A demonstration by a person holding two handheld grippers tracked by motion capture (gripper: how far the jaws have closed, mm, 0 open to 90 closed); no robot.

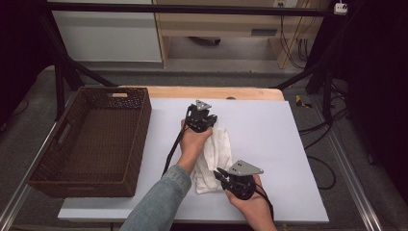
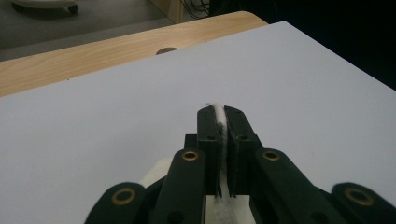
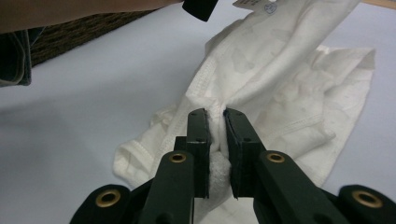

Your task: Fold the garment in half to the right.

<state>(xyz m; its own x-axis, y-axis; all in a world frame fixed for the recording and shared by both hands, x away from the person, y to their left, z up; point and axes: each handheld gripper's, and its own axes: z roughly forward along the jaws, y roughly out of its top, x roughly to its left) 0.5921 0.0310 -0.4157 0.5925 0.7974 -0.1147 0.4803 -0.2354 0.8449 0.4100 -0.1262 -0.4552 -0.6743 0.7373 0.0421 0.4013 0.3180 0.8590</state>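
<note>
One white cloth (image 1: 211, 159), soft, crumpled and hemmed, lies mid-surface on the smooth white sheet (image 1: 269, 144). The left tongs (image 1: 208, 124) pinch its edge at 12 o'clock; the right tongs (image 1: 220, 174) pinch a fold at 6 o'clock. One rectangular woven wicker basket (image 1: 139, 139) sits at 9 o'clock.

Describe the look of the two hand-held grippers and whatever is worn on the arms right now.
Both are black: the left hand-held gripper and the right hand-held gripper each carry a grey three-cornered plate on top and trail a black cable. Their own views show flat black jaws on links with brass-coloured pivot rings. The left arm wears a blue denim sleeve; the right forearm is bare.
</note>
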